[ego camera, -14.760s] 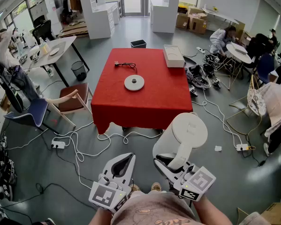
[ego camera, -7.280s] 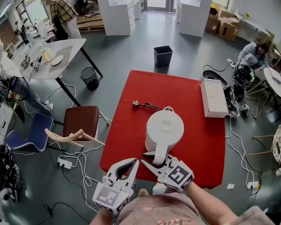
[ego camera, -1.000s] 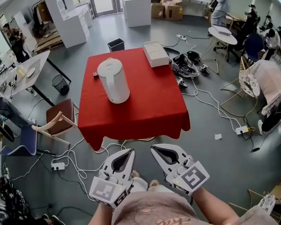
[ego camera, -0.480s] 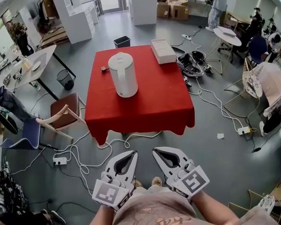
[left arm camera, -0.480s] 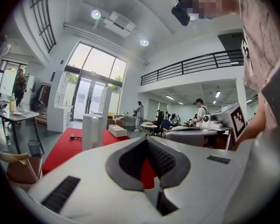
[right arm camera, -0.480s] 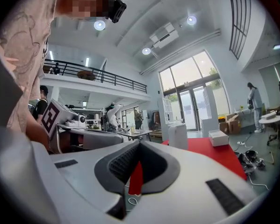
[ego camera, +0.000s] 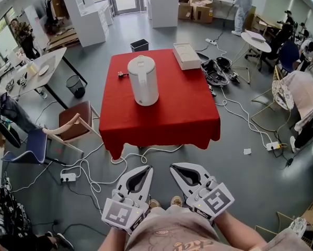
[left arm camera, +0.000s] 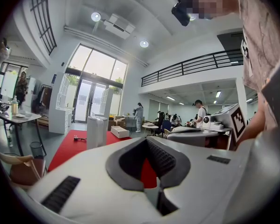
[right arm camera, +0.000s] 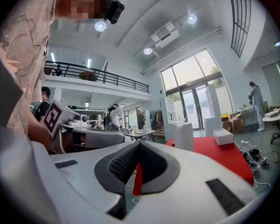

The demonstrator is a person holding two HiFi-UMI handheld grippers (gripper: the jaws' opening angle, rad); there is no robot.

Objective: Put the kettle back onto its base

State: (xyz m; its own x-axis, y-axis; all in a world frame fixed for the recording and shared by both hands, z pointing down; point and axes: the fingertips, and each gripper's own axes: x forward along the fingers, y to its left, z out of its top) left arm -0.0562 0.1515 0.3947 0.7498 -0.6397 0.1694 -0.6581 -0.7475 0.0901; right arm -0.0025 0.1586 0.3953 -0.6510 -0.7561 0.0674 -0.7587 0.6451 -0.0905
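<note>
The white kettle [ego camera: 144,80] stands upright on the red table [ego camera: 172,111], its handle toward me; the base is hidden under it. A black cord with its plug [ego camera: 121,75] lies to its left. Both grippers hover over the floor close to my body, well short of the table's near edge. My left gripper [ego camera: 147,168] is shut and empty, and so is my right gripper [ego camera: 173,167]. From the left gripper [left arm camera: 147,139] the kettle [left arm camera: 96,132] shows far off; the right gripper [right arm camera: 140,143] also sees the kettle [right arm camera: 183,136] in the distance.
A flat white box [ego camera: 186,55] lies at the table's far right corner. White cables and a power strip [ego camera: 68,177] lie on the floor between me and the table. A brown chair [ego camera: 75,120] stands left of the table, a black bin [ego camera: 139,45] behind it. People work nearby.
The table and kettle have slid to the right and a little lower in the head view. Both grippers stay shut and empty near my body. The kettle has not moved on the table.
</note>
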